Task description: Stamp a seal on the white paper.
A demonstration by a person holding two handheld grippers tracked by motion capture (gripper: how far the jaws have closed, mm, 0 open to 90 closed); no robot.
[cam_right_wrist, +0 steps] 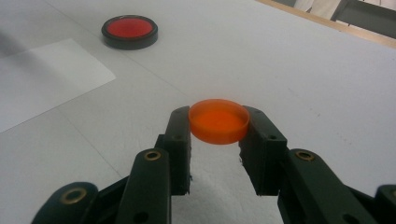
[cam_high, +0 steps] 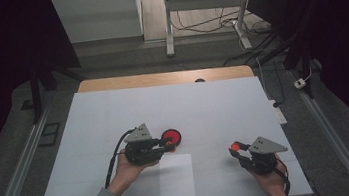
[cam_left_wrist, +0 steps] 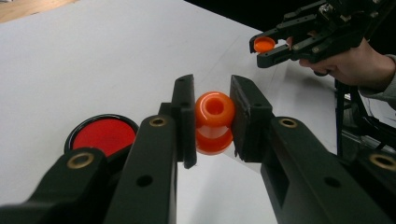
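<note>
Orange spool-shaped piece (cam_left_wrist: pixel 214 122) and shallow orange cap (cam_right_wrist: pixel 218 121), both clamped above table.

My left hand (cam_high: pixel 130 170) comes in from six o'clock, grey sleeve at the forearm, and wraps the body of the left gripper (cam_high: pixel 170 144), whose grey three-cornered plate faces up. Its black jaws point toward three o'clock, roughly level with the table, and are clamped from both sides on a small glossy orange spool-shaped plastic piece (cam_left_wrist: pixel 214 122). My right hand (cam_high: pixel 269 182) sits toward five o'clock and grips the right gripper (cam_high: pixel 234 149) from behind; its jaws point toward ten o'clock and are pinched on a shallow translucent orange round cap (cam_right_wrist: pixel 218 120). The two grippers sit well apart, tips angled toward each other.
</note>
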